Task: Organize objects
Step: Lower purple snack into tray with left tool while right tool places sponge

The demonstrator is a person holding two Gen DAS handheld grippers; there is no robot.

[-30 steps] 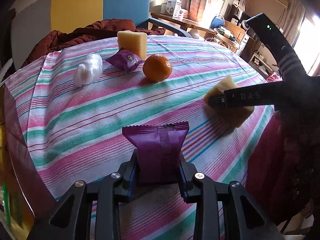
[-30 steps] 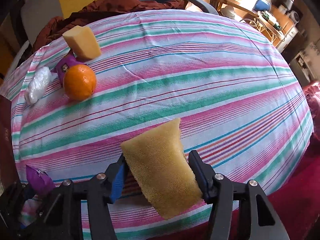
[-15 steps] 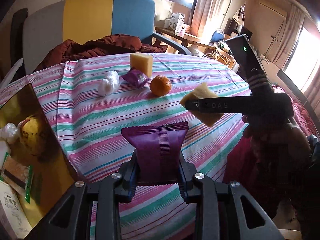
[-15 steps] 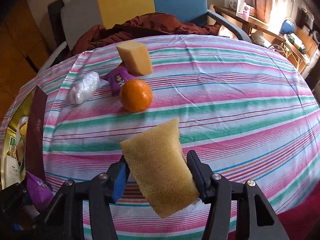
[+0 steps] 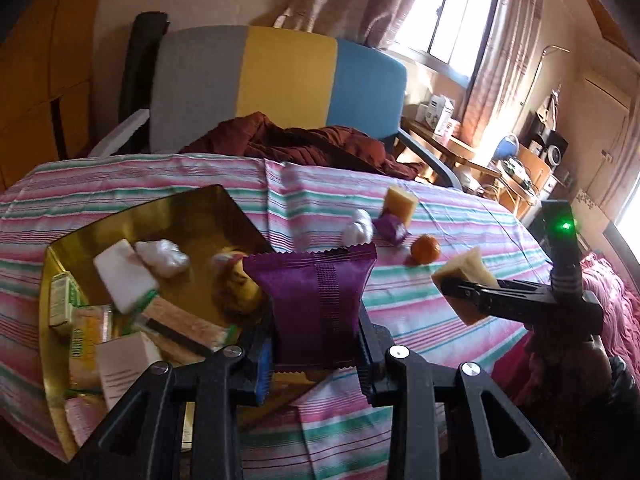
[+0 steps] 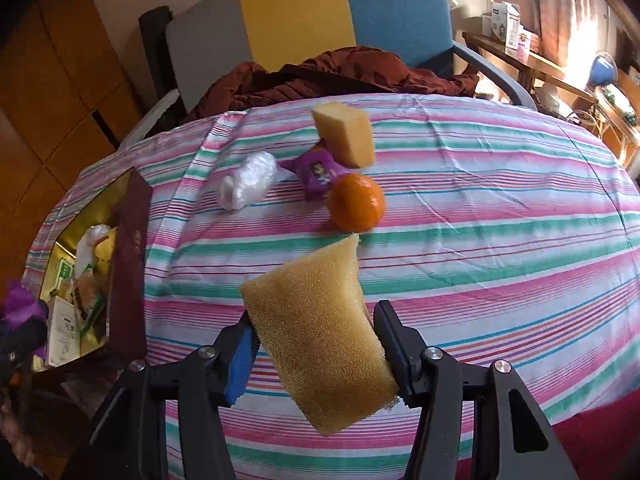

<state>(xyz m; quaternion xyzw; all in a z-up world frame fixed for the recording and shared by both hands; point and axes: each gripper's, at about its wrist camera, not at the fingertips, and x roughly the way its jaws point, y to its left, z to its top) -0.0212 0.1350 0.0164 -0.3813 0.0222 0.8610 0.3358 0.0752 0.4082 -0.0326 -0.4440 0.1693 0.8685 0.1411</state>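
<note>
left gripper (image 5: 316, 354) clamps a purple packet (image 5: 314, 304) above a gold box (image 5: 168, 224) of snacks; right gripper (image 5: 460, 294) grips a sponge (image 5: 466, 270) nearby.

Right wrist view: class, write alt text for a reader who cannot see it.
The right gripper holds a yellow sponge above a striped tablecloth. Beyond lie an orange, a purple packet, a white plastic wad and a second sponge; a gold-lined box sits at left.

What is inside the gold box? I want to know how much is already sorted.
The gold box holds a white block, a clear-wrapped white bundle, a banana and several snack packets. The purple packet and left gripper cover its near corner.
</note>
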